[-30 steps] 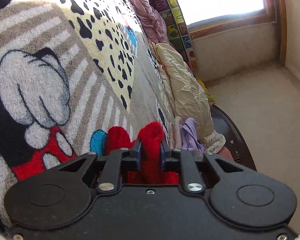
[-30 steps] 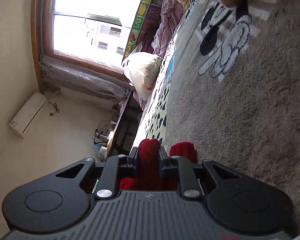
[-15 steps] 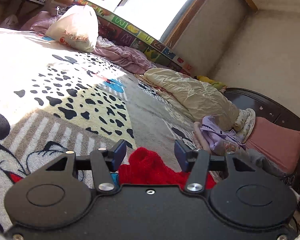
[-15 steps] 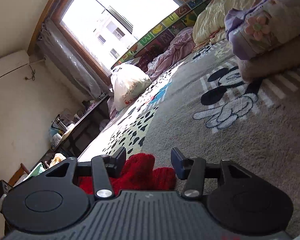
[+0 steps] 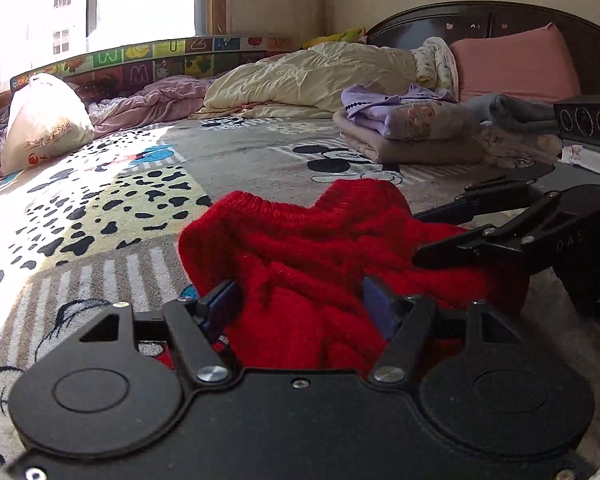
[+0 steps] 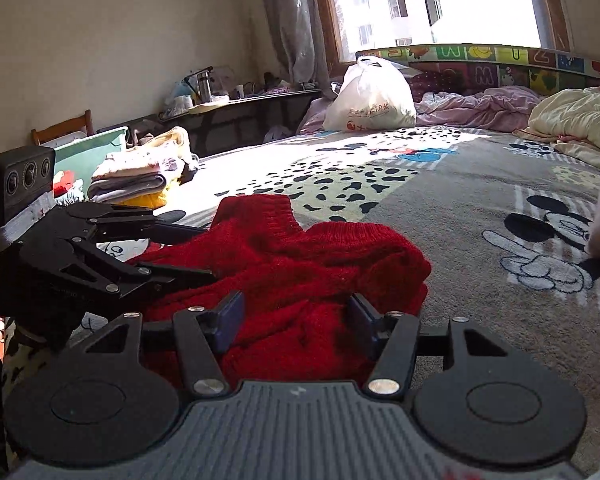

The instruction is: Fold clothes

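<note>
We see the red knitted garment [image 5: 320,248] lying in a loose heap on the cartoon-print blanket [image 5: 100,208], right in front of both tools. A second ago each gripper was clamped on a pinch of red knit; half a second ago the jaws had parted — now both stand wide apart with nothing held.

The left gripper [image 5: 300,304] straddles a ridge of the knit, blue pads either side of it but not pressing. The right gripper [image 6: 296,312] does likewise, and in the left view it reaches in from 3 o'clock over the heap.

So the garment has been let go and dropped onto the blanket. We judge this as a release between grasps: the heap is bunched and rumpled, with a ribbed edge [image 6: 256,204] standing up at 12 o'clock in the right view, not a flat folded packet. It would need spreading or re-gripping at an edge before any clean fold.

Folded clothes [image 5: 404,128] sit well apart at 1 o'clock in the left view.
</note>
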Demonstrator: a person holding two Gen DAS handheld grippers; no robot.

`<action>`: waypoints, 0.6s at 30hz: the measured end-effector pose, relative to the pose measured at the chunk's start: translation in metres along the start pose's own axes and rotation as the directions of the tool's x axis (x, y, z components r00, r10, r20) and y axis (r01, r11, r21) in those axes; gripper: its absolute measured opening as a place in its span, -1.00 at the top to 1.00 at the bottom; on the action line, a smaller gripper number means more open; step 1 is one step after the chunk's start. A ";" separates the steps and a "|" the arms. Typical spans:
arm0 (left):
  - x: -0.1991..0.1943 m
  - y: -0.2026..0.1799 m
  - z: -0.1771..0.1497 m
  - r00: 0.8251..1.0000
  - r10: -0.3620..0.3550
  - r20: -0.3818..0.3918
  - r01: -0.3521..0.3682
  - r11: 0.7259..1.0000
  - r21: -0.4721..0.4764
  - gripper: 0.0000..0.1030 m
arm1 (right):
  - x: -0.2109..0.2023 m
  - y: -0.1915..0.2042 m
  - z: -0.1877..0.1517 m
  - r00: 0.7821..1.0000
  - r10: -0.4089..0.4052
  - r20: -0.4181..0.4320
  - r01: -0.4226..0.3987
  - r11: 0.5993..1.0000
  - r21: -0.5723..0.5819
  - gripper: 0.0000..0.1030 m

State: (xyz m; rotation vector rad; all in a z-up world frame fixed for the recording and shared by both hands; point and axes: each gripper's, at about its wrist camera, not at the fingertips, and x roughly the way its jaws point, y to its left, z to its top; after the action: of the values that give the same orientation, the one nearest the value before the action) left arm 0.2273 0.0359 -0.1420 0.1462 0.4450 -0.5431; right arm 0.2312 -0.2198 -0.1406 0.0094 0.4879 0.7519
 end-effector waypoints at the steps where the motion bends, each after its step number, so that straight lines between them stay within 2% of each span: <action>1: -0.002 0.000 0.001 1.000 0.007 0.010 -0.007 1.000 -0.006 -0.32 | 0.002 0.000 -0.003 1.000 -0.002 -0.004 0.002 1.000 0.004 -0.13; 3: -0.006 0.000 0.003 0.999 0.020 0.031 -0.019 1.000 -0.019 -0.43 | 0.005 0.001 -0.005 1.000 -0.010 -0.004 0.010 1.000 0.014 -0.13; 7: -0.015 0.001 0.006 0.996 0.048 0.072 -0.044 0.998 -0.045 -0.46 | 0.002 0.006 -0.007 0.999 -0.031 0.012 0.031 0.999 -0.004 -0.12; 10: -0.021 0.001 0.009 0.992 0.069 0.102 -0.062 0.996 -0.066 -0.40 | -0.013 0.010 -0.001 0.994 -0.052 0.093 0.052 0.999 0.005 -0.09; 14: -0.018 -0.005 0.017 0.980 0.087 0.178 -0.082 0.996 -0.038 -0.40 | -0.016 0.006 0.008 0.987 -0.061 0.148 0.060 0.998 0.010 -0.26; 18: 0.003 0.000 0.019 0.989 0.068 0.134 -0.064 0.997 -0.031 -0.40 | 0.000 0.005 0.017 0.981 -0.108 0.161 0.123 0.989 -0.083 -0.28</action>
State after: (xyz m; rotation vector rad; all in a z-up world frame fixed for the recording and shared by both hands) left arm 0.2360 0.0296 -0.1264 0.0973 0.3147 -0.4787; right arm 0.2348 -0.2133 -0.1245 -0.0460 0.3015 0.6532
